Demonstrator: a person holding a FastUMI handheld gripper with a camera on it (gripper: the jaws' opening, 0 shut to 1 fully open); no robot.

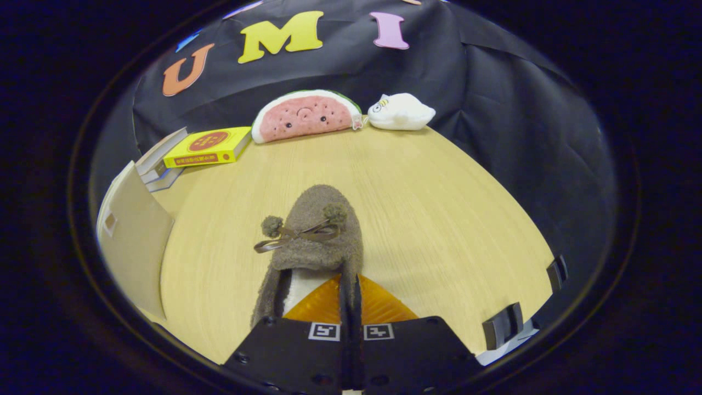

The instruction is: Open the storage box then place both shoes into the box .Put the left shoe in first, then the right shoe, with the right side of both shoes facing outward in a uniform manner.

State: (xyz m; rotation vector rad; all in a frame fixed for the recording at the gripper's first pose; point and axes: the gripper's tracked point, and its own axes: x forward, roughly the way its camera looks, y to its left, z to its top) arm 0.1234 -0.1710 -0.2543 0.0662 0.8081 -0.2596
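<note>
Tongs pinched together on the right wall of the brown fuzzy shoe at its opening, one finger inside, one outside. Shoe sits on the counter, toe pointing far, bow on top. Storage box stands left, its pale flap open. Far edge: yellow book, watermelon plush, white plush. Step looks like shoe pickup; next move likely lift and carry left into box, right side outward. Which shoe this is, unclear.
</note>
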